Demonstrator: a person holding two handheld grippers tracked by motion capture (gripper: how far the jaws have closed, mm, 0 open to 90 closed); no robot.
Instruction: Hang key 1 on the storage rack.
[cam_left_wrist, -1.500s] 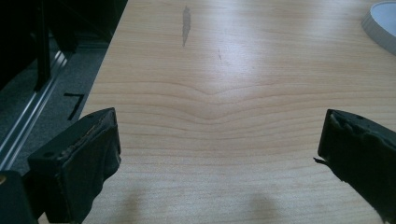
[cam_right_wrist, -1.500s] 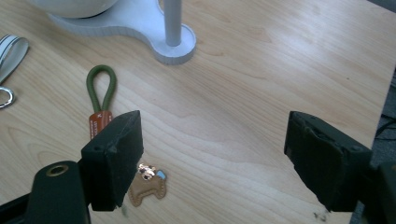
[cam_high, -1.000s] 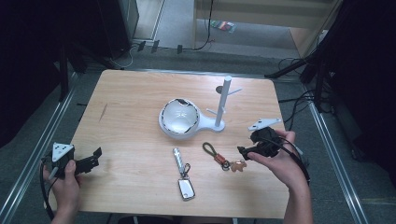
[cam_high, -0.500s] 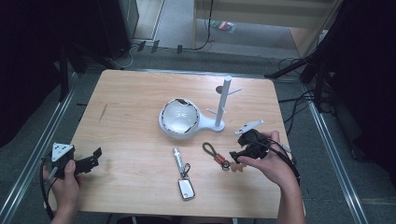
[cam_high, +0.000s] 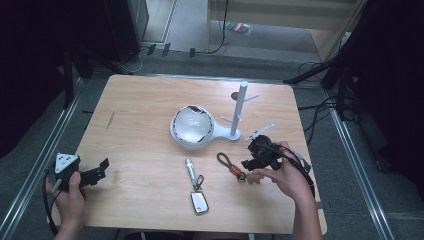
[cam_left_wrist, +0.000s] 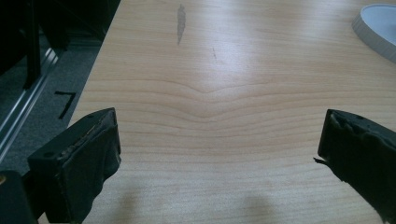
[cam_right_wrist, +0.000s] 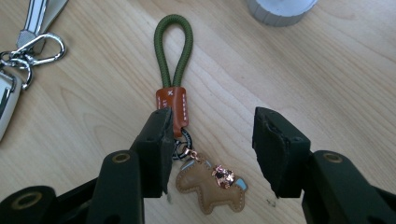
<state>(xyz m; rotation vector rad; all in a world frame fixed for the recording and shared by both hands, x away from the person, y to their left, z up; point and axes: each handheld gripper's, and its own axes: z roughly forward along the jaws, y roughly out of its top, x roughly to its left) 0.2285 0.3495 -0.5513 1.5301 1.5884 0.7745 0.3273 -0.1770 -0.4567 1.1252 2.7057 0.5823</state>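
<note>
Left hand (cam_high: 67, 192): gripping the left gripper (cam_high: 102, 169) at the table's near-left corner, w/ the gripper lying low over the wood.
Left gripper jaws: standing wide apart in the left gripper view, w/ nothing but bare table (cam_left_wrist: 224, 93) between them; the white base's rim is peeking in at top right.
Table (cam_high: 140, 130): light wood, rounded corners, sitting on a grey floor w/ metal rails on both sides.
Key set (cam_high: 196, 187): lying near the front centre, a silver cylinder fob above, a clip ring, then a pale flat fob below; apart from both grippers.
White stand (cam_high: 239, 112): standing upright at mid-table, a post w/ short pegs, joined to a round dish base (cam_high: 192, 126) w/ a glossy domed top.
Keychain (cam_right_wrist: 176, 74): lying flat right of the key set, in front of the stand; green cord loop, orange-brown leather wrap, dark ring, tan horse-shaped charm (cam_right_wrist: 212, 186).
Right gripper (cam_right_wrist: 210, 135): hovering right over the keychain, jaws about half open and having just been closing; the charm and ring are sitting between them, the left jaw just beside the leather wrap, the right jaw well clear. Not yet clamping.
Right hand (cam_high: 285, 175): holding that gripper at the table's near-right, cable trailing back over the wrist.
</note>
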